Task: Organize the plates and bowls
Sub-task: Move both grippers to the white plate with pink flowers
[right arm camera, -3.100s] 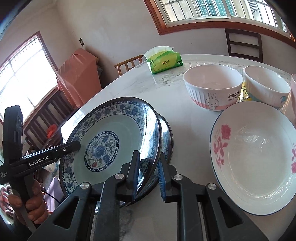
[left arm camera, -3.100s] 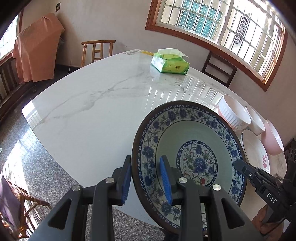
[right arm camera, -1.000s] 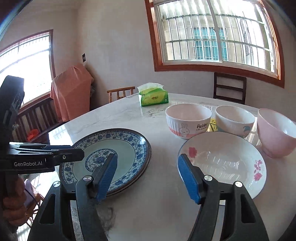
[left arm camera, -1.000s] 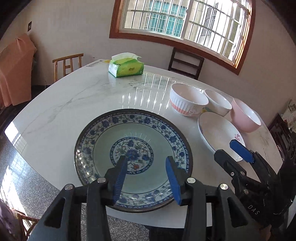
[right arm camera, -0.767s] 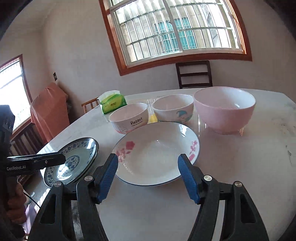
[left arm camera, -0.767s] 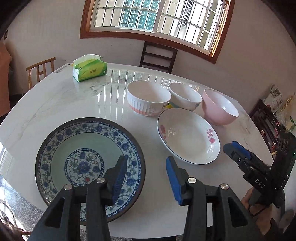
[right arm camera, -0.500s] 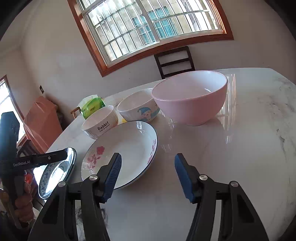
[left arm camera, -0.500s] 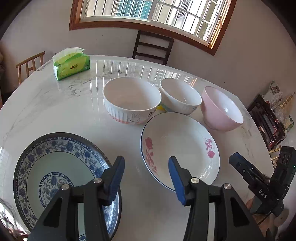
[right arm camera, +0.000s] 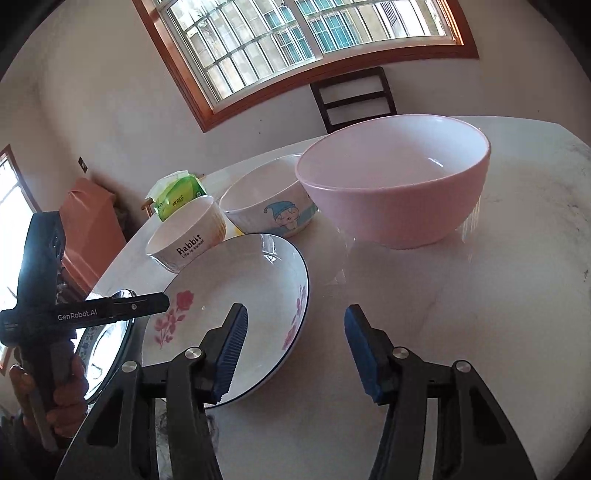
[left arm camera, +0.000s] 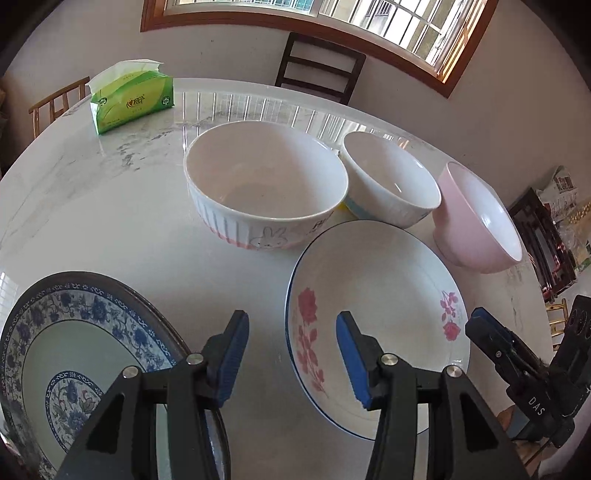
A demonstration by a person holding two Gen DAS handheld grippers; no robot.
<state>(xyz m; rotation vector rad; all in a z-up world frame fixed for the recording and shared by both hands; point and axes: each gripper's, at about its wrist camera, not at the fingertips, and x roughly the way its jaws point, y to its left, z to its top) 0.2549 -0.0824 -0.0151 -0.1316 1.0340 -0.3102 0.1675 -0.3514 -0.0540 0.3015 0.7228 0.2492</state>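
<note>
Both tongs are open and empty! Left tongs (left arm camera: 291, 354) hang at the bottom centre of their view, blue pads apart over the near left rim of the rose plate (left arm camera: 376, 295), gripping nothing. Right tongs (right arm camera: 293, 349) have just been closing a little, yet nothing sits between the pads: the left pad shows over the rose plate's (right arm camera: 229, 291) near right rim, the right pad over bare table (right arm camera: 480, 295).

Task pieces now. Rose plate lies flat, centre-right in the left view, empty. Blue plate (left arm camera: 74, 354) sits lower left, flat and empty, its rim partly hidden by the left tongs' arm. Behind them, a row of three bowls: rabbit bowl (left arm camera: 266, 184) at centre, just behind the rose plate; cartoon bowl (left arm camera: 391, 181) beside it to the right; pink bowl (left arm camera: 476, 218) further right. All three upright, all empty. In the right view the pink bowl (right arm camera: 395, 181) looms large at upper centre, well clear of the pads.

Further out: a green tissue pack (left arm camera: 129, 98) at upper left on the table, dark chair (left arm camera: 321, 66) behind the far edge under the window (left arm camera: 332, 14). A hand (right arm camera: 62, 384) at lower left of the right view grips the left tongs' handle.
</note>
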